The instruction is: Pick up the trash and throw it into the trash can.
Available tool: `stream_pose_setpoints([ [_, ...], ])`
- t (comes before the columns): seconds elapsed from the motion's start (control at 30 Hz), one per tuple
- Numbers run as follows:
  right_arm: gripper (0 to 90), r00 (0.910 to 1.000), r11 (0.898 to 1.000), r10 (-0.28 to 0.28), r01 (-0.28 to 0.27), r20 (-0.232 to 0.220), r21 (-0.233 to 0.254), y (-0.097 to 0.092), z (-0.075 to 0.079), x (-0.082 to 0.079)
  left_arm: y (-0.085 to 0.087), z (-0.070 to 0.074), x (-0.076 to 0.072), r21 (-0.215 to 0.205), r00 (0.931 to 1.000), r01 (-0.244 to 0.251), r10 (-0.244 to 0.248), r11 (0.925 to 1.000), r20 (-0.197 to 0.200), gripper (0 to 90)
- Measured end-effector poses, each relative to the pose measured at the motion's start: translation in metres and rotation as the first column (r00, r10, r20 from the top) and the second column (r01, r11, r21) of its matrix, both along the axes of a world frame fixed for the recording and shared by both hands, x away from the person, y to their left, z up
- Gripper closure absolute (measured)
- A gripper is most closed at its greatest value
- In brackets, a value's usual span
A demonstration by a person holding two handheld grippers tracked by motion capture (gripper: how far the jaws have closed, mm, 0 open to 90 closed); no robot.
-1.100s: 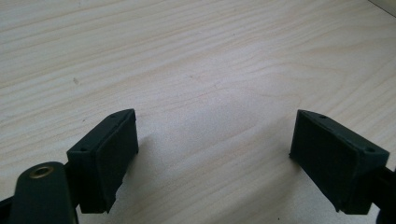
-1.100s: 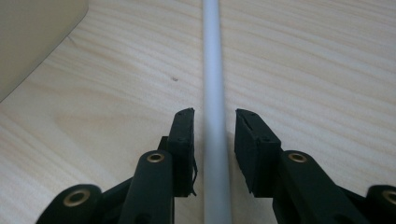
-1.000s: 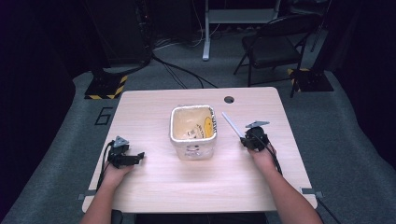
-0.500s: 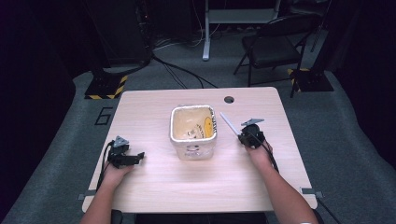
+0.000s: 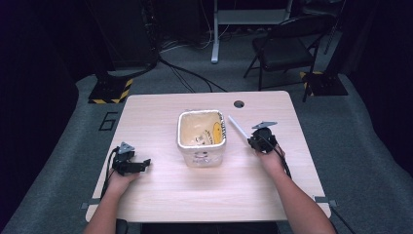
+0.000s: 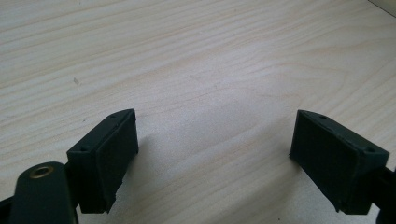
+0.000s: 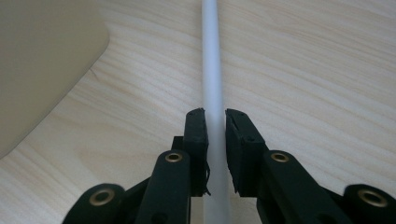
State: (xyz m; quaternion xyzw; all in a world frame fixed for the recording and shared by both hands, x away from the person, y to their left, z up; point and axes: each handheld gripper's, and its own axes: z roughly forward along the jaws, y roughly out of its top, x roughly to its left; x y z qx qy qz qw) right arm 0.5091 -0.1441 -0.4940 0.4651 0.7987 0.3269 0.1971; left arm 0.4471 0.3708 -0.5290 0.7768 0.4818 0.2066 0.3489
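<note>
The right gripper view is showing what the high view cannot: the right gripper is clamping a thin white stick, its pads pressing on either side, with the stick running straight ahead over the wooden table and the beige wall of the container sitting off to one side. The left gripper view is showing the left gripper with its jaws standing wide apart over bare wood, nothing between them.

In the high view, the right gripper is sitting just right of the white square container, a little closer to it than a second ago; its jaws have just been closing onto the stick. The left gripper is resting where it was.

One container, one stick, two grippers, one table.
</note>
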Motion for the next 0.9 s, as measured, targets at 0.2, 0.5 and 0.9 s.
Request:
stream_pose_setpoints([
  [0.2, 78.5, 0.9999, 1.0, 0.014, -0.014, 0.009, 0.011, 0.001, 0.013, -0.003, 0.0, 0.0, 0.0, 0.0, 1.0, 0.0, 0.0, 1.0, 0.0, 14.7],
  [0.5, 78.6, 0.9986, 0.999, 0.043, -0.043, 0.031, 0.02, 0.001, 0.036, -0.01, 0.0, 0.0, 0.0, -0.001, 1.0, 0.0, 0.0, 1.0, 0.0, 14.7],
  [0.9, 78.7, 0.9954, 0.996, 0.077, -0.079, 0.056, 0.036, 0.003, 0.061, -0.018, 0.0, 0.0, 0.0, 0.001, 1.0, 0.0, 0.0, 1.0, 0.001, 14.7],
])
